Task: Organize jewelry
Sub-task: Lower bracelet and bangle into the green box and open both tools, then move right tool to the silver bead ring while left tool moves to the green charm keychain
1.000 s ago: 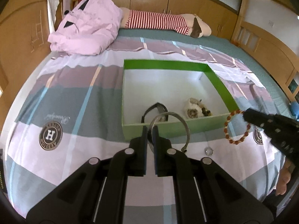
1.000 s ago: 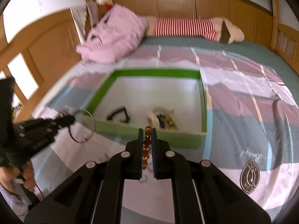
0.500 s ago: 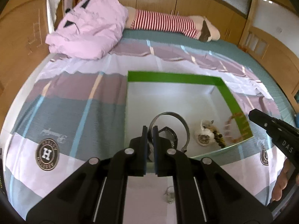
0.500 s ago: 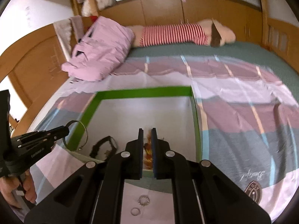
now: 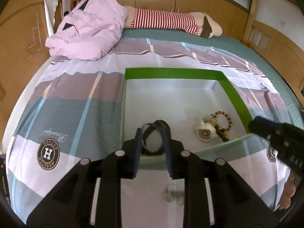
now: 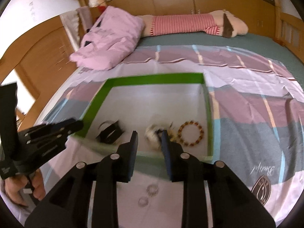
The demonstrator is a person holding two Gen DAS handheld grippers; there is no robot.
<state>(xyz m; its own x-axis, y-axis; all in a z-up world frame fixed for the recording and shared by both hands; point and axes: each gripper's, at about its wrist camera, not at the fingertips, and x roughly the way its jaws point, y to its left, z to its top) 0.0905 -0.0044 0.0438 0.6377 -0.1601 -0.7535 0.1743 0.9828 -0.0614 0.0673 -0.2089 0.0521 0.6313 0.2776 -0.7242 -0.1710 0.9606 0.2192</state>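
Both grippers hang over the near edge of the green-walled box (image 5: 234, 93) on the bed, each with its jaws spread wide and nothing between them. The left gripper (image 5: 153, 131) points down into the box's near left corner, where a thin silver bangle (image 5: 147, 133) lies across a black band (image 5: 164, 125) on the white floor; the right gripper (image 6: 149, 134) sits just to the side, and in the left wrist view only its black tip shows at the right edge. A hand (image 6: 18, 191) grips the left tool's handle low in the right wrist view. The amber bead bracelet (image 6: 191, 134) lies flat in the near right corner of the box, beside a pale clump of jewelry (image 5: 206, 131) — too tangled to sort out piece by piece. Two or three small rings (image 6: 151, 190) lie on the bedspread (image 5: 76, 95) outside the near wall, blurred and partly hidden behind the fingers. The bedspread carries a round badge with a large "H" (image 5: 48, 153) and script that seems to read "Beautiful" — the ring of small letters around the H is not legible. White lettering on the gripper bodies is too small to read. At the head of the bed lie a pink quilt (image 5: 89, 32) and a striped plush toy (image 5: 171, 21).
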